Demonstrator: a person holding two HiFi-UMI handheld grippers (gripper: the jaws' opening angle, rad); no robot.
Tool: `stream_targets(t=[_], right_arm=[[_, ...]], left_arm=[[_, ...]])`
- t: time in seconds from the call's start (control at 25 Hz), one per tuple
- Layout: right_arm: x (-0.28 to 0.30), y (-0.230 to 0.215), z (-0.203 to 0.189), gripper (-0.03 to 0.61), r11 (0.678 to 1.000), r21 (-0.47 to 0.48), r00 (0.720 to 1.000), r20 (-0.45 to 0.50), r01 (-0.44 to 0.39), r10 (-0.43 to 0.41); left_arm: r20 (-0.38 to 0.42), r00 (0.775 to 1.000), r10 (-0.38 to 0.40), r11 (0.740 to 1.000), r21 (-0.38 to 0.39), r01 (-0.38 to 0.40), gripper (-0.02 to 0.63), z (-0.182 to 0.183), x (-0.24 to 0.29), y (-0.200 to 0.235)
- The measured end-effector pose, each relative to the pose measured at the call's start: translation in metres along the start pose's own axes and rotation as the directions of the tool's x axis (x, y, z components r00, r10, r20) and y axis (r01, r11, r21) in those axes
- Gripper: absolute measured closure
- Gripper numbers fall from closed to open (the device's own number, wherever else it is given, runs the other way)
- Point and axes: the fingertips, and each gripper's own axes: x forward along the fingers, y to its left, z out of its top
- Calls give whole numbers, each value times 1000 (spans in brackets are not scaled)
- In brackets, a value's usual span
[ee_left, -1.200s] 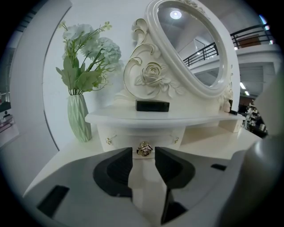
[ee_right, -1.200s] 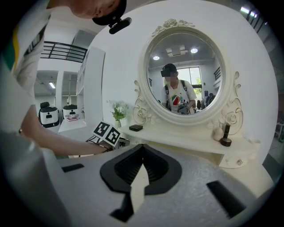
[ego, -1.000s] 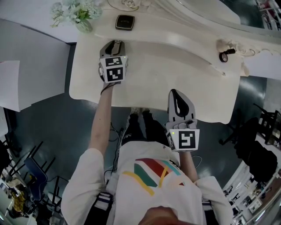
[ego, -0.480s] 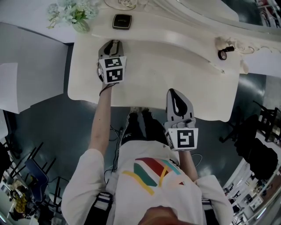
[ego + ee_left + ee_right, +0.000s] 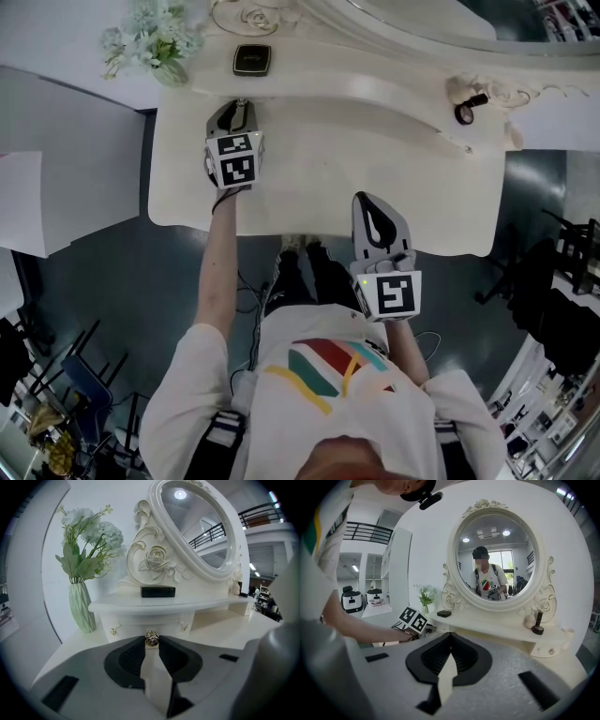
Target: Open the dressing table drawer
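The white dressing table point(image 5: 319, 141) has a small drawer point(image 5: 147, 623) under its raised shelf, with a gold rose-shaped knob point(image 5: 151, 638). My left gripper point(image 5: 239, 105) points at that drawer front. Its jaws have just been closing, and in the left gripper view the left gripper point(image 5: 151, 642) has its tips pressed on the knob from both sides. My right gripper point(image 5: 368, 199) hovers over the table's front edge, apart from the drawer. In the right gripper view the right gripper point(image 5: 450, 634) is shut with nothing between its fingers.
A green vase of pale flowers point(image 5: 155, 42) stands at the table's far left, beside the drawer. A black box point(image 5: 252, 59) lies on the shelf above it. An oval mirror point(image 5: 497, 564) rises behind. A dark little bottle point(image 5: 466, 108) stands at the far right.
The left gripper's jaws look slightly narrower than a second ago. Neither hand has shifted over the table; only the head view has drifted a little.
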Motion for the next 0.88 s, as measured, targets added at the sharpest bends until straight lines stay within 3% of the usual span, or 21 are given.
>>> stream_targets(t=[0.88], right_arm=[[-23,9,18,578,1000,-19,998,60,2,-1]], left_arm=[[-41,999,-3,1000,-6,3,526,-16,-24,-6]])
